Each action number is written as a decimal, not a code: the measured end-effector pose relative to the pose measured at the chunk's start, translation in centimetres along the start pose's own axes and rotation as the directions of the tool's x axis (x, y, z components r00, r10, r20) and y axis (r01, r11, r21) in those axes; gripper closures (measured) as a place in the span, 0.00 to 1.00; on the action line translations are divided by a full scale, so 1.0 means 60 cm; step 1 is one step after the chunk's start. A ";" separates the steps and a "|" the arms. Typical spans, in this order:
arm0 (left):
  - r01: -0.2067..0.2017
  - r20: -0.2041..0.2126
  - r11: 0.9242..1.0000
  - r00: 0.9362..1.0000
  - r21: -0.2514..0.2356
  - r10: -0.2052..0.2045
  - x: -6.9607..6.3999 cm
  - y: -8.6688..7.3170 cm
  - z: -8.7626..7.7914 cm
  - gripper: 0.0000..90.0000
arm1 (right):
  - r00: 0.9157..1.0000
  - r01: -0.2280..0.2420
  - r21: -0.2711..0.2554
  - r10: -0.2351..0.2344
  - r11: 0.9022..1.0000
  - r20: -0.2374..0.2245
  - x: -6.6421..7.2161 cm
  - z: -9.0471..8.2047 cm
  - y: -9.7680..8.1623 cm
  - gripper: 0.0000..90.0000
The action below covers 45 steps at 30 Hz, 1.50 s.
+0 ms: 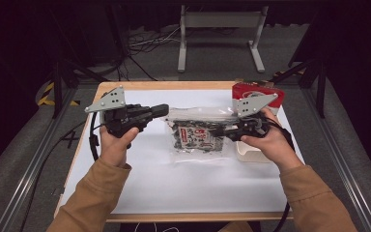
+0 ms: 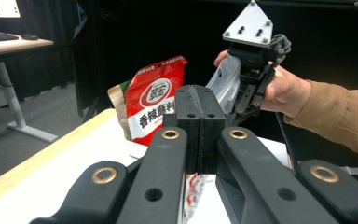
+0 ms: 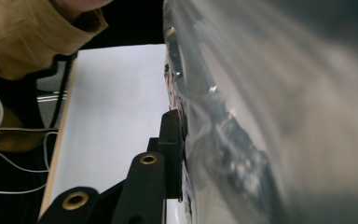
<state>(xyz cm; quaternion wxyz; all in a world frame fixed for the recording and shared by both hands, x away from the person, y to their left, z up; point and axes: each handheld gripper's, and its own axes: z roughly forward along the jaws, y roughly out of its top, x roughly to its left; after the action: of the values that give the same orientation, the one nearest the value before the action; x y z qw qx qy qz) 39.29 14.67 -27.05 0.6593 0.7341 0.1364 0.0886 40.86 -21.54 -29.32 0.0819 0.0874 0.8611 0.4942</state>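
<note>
We note the right gripper (image 1: 222, 131) apparently clamping the clear bag (image 1: 195, 135) (mid-table); the left gripper (image 1: 162, 110) hovers beside it, jaws together.

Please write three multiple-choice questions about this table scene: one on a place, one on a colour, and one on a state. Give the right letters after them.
1. Where does the clear plastic bag lie?
A. between the two grippers
B. on the floor
C. behind the red pouch

2. What colour is the snack pouch at the table's far corner?
A. blue
B. red
C. yellow

3. How do the left gripper's jaws stand?
A. wide open
C. pressed together on nothing
B. clamped on the pouch

Answers: 1 A, since the high view shows the bag in the middle of the white sheet, with the right gripper at its edge. 2 B, its front is red with white print. 3 C, the left gripper view shows both pads touching with nothing between them.
</note>
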 end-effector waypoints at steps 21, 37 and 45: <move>0.016 -0.061 0.993 0.998 0.119 -0.009 0.010 -0.028 -0.042 0.54 | 1.000 -0.025 -0.043 0.025 0.999 0.006 0.007 -0.052 0.019 0.83; 0.033 -0.116 0.978 0.993 0.205 -0.009 0.015 -0.067 -0.062 0.48 | 0.996 -0.073 -0.099 0.077 0.992 0.044 -0.001 -0.105 0.049 0.83; 0.046 -0.129 0.973 0.992 0.226 -0.017 0.020 -0.085 -0.069 0.45 | 0.993 -0.068 -0.109 0.077 0.992 0.085 -0.003 -0.126 0.057 0.84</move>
<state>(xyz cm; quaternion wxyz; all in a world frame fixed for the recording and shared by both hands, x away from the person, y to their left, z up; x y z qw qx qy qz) 38.69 19.44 -31.69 0.5619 0.7957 0.1987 0.1080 39.55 -26.24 -22.60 0.1066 0.1362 0.8254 0.5373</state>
